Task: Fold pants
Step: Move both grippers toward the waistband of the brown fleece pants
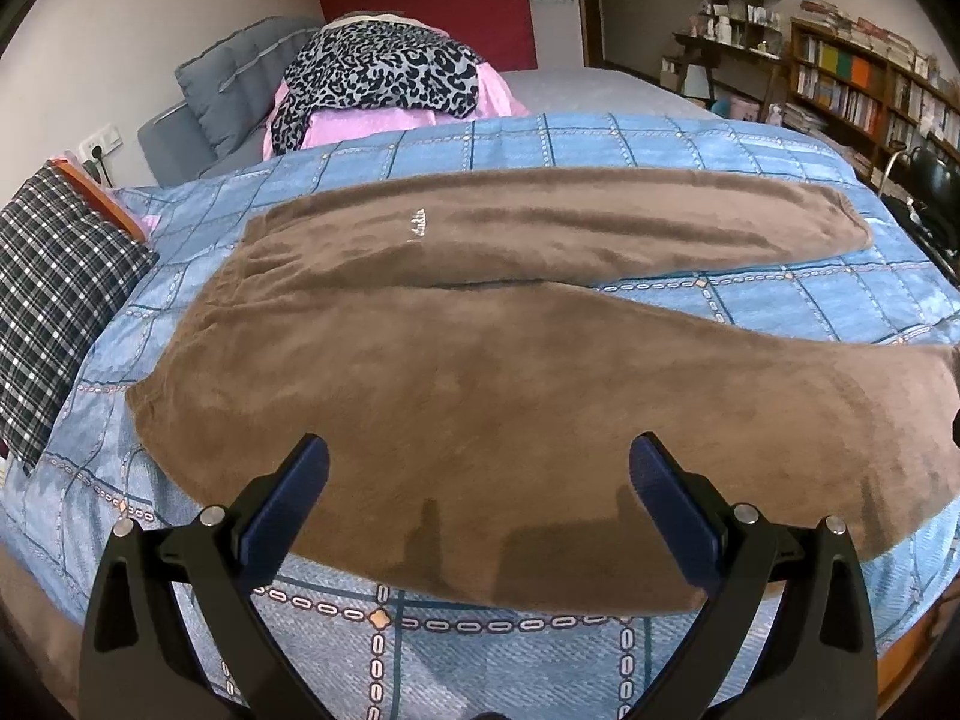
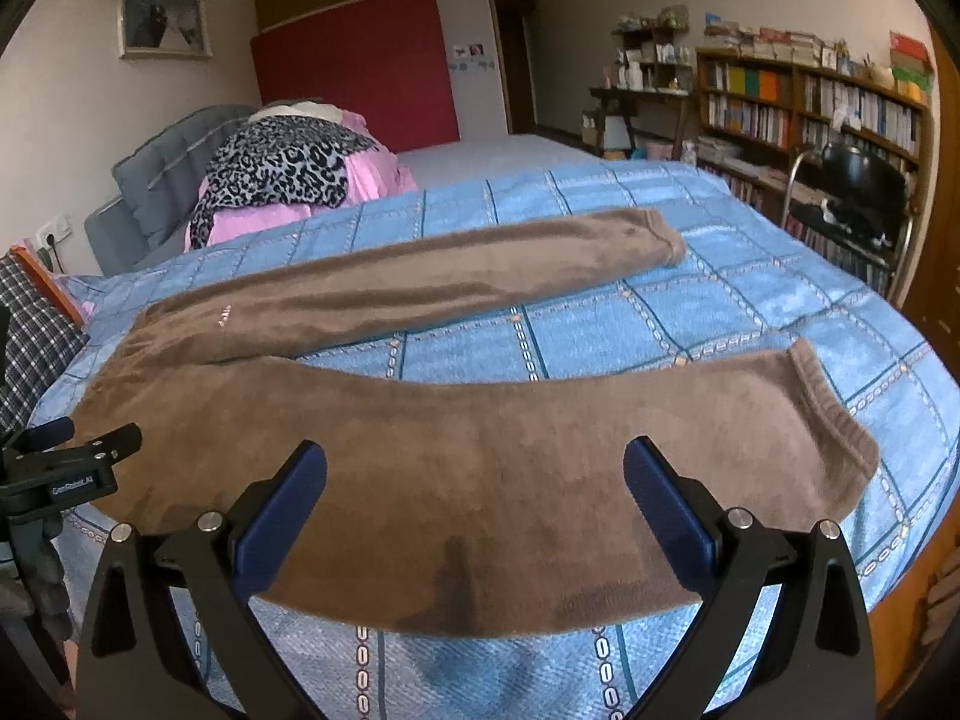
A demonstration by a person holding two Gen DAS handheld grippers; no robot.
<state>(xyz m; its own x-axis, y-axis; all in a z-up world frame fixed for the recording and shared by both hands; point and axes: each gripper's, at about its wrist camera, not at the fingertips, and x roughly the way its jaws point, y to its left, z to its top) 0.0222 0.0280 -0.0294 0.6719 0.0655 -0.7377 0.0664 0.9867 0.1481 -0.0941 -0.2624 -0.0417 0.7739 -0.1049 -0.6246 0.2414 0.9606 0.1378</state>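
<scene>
Brown fleece pants (image 1: 456, 360) lie flat on the blue checked bedspread (image 1: 600, 144), waistband to the left, both legs spread apart toward the right. My left gripper (image 1: 479, 462) hovers open over the near leg close to the waist, nothing between its fingers. In the right wrist view the same pants (image 2: 480, 456) stretch across, with the near leg's cuff (image 2: 840, 420) at the right and the far leg's cuff (image 2: 660, 240) beyond. My right gripper (image 2: 475, 468) is open above the near leg's middle. The left gripper (image 2: 72, 456) shows at the left edge.
A plaid pillow (image 1: 54, 300) lies left of the waistband. A leopard-print and pink pile (image 1: 384, 84) sits beyond the pants, with grey cushions (image 1: 240, 84) behind. Bookshelves (image 2: 810, 114) and a black chair (image 2: 858, 192) stand right of the bed.
</scene>
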